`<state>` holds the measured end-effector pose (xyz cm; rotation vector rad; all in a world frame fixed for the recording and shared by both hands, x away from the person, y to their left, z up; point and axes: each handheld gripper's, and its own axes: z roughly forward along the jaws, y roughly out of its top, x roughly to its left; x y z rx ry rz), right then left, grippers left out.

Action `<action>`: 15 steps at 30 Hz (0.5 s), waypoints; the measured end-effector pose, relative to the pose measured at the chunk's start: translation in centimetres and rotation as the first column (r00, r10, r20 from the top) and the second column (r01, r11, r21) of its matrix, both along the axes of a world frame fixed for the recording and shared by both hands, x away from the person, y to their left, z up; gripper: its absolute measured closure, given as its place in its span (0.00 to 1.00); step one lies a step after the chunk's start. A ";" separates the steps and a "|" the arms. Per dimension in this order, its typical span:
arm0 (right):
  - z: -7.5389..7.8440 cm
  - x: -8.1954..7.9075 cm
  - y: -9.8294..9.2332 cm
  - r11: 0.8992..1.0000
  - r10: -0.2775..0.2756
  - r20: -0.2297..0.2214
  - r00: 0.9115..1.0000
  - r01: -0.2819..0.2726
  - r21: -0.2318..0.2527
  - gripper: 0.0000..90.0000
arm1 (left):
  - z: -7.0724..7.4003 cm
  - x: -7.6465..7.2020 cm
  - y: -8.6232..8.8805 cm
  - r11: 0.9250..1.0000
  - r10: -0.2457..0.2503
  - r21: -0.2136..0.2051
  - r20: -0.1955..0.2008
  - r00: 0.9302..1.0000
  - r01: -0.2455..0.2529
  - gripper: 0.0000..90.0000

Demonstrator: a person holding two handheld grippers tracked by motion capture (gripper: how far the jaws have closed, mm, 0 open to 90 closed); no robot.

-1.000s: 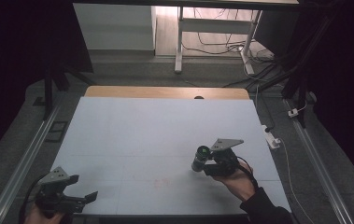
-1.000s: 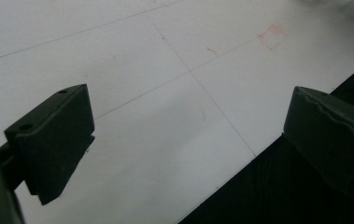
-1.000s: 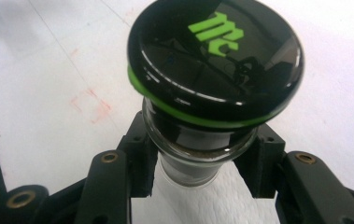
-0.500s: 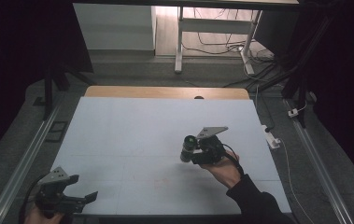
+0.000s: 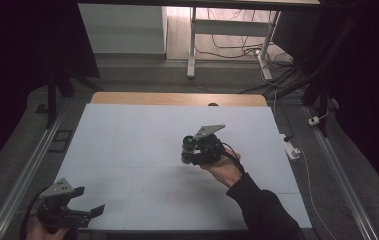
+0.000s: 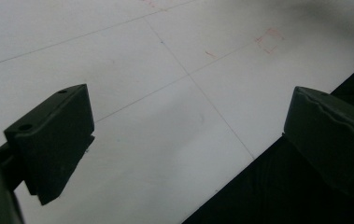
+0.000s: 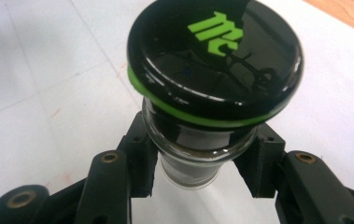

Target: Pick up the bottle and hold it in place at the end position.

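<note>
the small clear glass jar with a glossy black, green-ringed lid [image 7: 214, 60], centre frame, looks rigid, slippery and breakable; the right tool [image 7: 198, 172] grasps its body below the lid, over the white bench [image 5: 127, 145]. contents probably dark powder. the left tool [image 6: 188, 140] hangs released.

a pale white table [image 5: 127, 150] with thin ruled lines, small red marks and a wooden far edge.
</note>
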<state>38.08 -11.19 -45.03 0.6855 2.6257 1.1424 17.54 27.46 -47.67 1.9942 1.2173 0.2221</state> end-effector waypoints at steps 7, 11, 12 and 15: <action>-0.9 1.5 1.5 1.000 0.002 0.003 1.000 -0.002 -0.025 0.59 | 0.0 0.1 0.1 1.000 -0.001 -0.008 -0.005 1.000 0.001 0.03; -1.5 2.2 1.9 0.999 -0.007 0.003 1.000 0.007 -0.037 0.59 | 0.0 0.1 0.1 1.000 -0.002 -0.007 -0.007 1.000 0.002 0.03; -1.7 2.4 2.0 0.999 -0.010 0.002 1.000 0.010 -0.040 0.59 | 0.0 0.1 0.1 1.000 -0.002 -0.008 -0.007 1.000 0.002 0.03; -2.3 2.8 2.3 0.999 -0.011 0.005 1.000 0.011 -0.051 0.59 | 0.0 0.1 0.1 1.000 -0.002 -0.011 -0.007 1.000 0.002 0.03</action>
